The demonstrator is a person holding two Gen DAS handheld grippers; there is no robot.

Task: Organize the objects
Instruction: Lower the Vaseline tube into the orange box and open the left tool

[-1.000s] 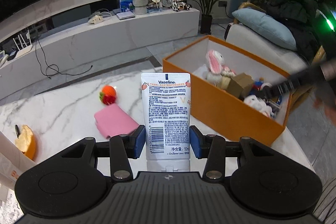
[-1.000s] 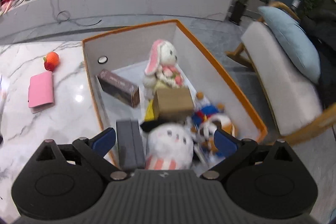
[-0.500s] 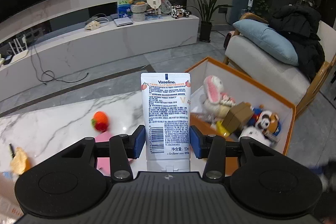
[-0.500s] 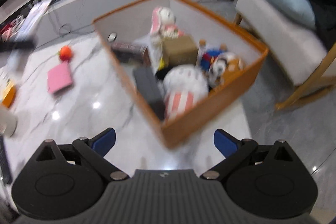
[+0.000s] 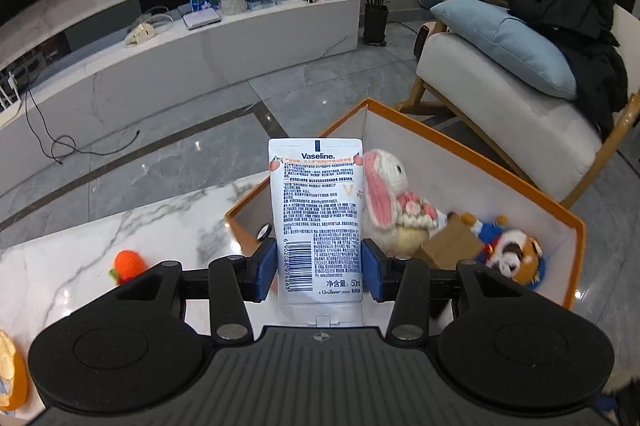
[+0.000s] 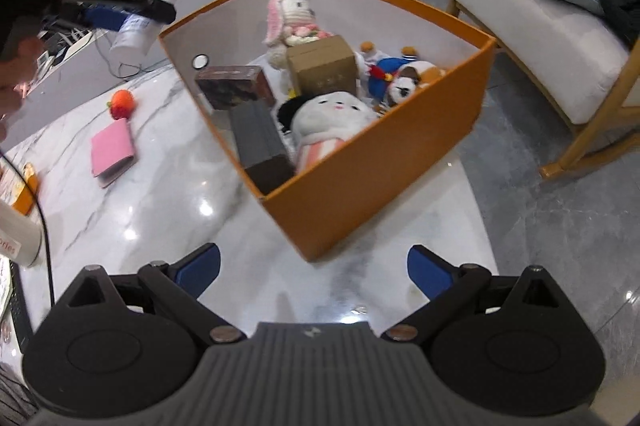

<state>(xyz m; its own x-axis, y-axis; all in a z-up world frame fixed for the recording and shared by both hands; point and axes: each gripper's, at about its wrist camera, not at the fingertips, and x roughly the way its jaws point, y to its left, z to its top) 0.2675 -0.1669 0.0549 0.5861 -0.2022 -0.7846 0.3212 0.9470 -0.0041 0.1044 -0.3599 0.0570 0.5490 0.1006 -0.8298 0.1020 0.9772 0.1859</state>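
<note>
My left gripper (image 5: 319,276) is shut on a white Vaseline tube (image 5: 316,210), held upright over the near left corner of the orange box (image 5: 576,226). In the right wrist view that same left gripper (image 6: 120,14) hangs at the upper left with the tube (image 6: 136,30) in its jaws, just left of the orange box (image 6: 372,162). The box holds a pink-eared bunny (image 6: 288,14), a cardboard carton (image 6: 322,66), a white plush (image 6: 332,114), dark boxes and other toys. My right gripper (image 6: 314,270) is open and empty above the marble table, in front of the box's near corner.
On the marble table (image 6: 160,194) lie a pink wallet (image 6: 112,152) and an orange knitted toy (image 6: 122,102) left of the box. A white cup (image 6: 18,238) and an orange item stand at the far left edge. An armchair (image 6: 540,38) with a blue cushion stands right of the table.
My left gripper has carried the tube rightwards until it stands over the box. My right gripper has drawn back out of the box and now hangs over the table in front of it.
</note>
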